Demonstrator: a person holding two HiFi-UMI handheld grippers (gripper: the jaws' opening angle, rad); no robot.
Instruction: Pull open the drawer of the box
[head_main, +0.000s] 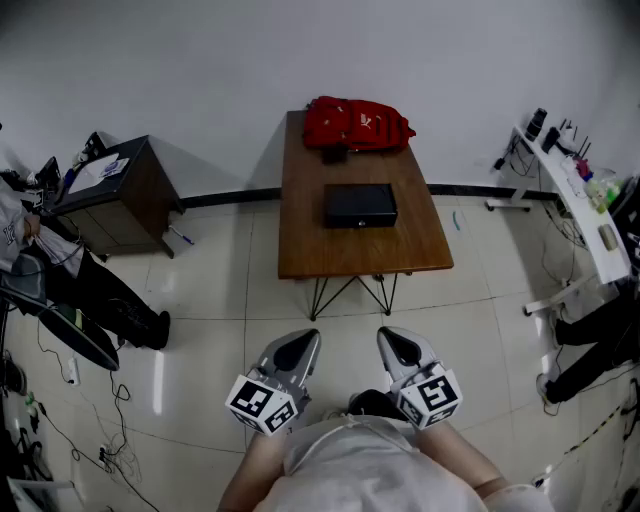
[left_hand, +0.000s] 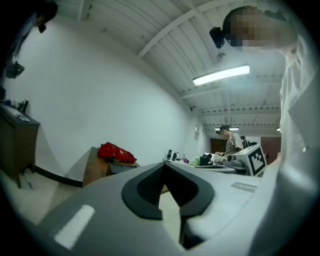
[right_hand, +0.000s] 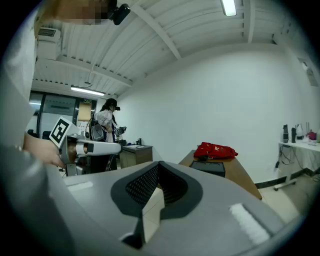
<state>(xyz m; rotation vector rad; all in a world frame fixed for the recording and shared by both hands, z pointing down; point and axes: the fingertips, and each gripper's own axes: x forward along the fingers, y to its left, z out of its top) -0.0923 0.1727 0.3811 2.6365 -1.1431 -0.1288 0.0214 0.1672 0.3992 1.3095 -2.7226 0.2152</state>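
The black box (head_main: 359, 205), flat, rectangular and matte, sits mid-way along the brown wooden table (head_main: 300, 250), at 12 o'clock from both grippers. Its long axis runs 9 to 3 o'clock, and its front faces 6 o'clock. A soft red bag (head_main: 357, 125) lies at its 12 o'clock. The left gripper (head_main: 297, 350) and right gripper (head_main: 400, 347) have their jaws together, holding nothing.

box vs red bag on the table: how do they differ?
Colour: the box is black and the bag is red.
Shape: the box is flat and hard-edged, while the bag is soft and lumpy.
Place: the box sits near the middle of the table, and the bag lies at the far end by the wall.
Shared: both rest on the same table, with a gap between them.
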